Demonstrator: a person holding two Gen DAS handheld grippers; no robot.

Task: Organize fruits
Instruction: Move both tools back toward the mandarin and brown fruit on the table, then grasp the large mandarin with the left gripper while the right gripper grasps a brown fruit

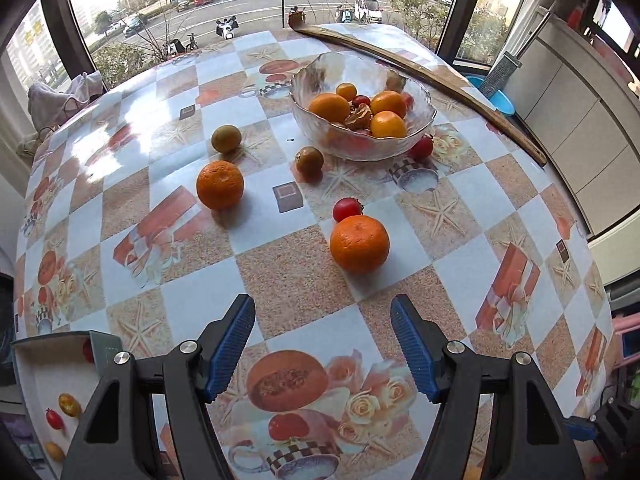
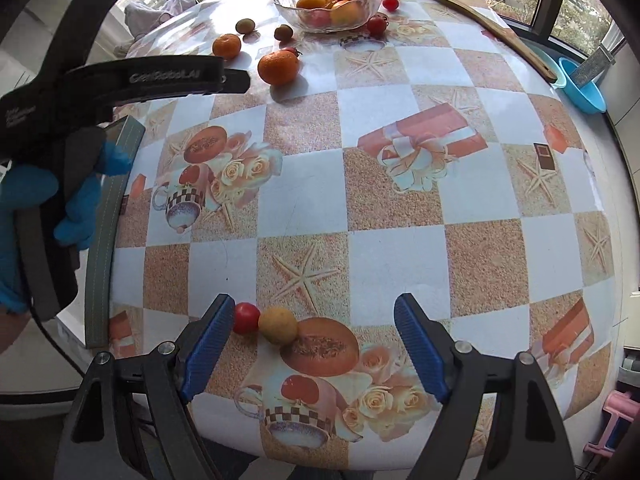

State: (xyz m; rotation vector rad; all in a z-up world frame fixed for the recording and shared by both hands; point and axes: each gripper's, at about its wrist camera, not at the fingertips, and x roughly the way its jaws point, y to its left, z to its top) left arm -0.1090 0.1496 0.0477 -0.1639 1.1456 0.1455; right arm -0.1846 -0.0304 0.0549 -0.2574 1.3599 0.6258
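On the left gripper (image 2: 236, 80), white lettering reads roughly "GenRobot.AI".

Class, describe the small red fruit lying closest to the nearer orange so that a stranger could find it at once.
Start at the glass bowl on the checked table and come toward the camera to the nearer orange. The red tomato touches its far side; it is much smaller, glossy red, with a dark stem.
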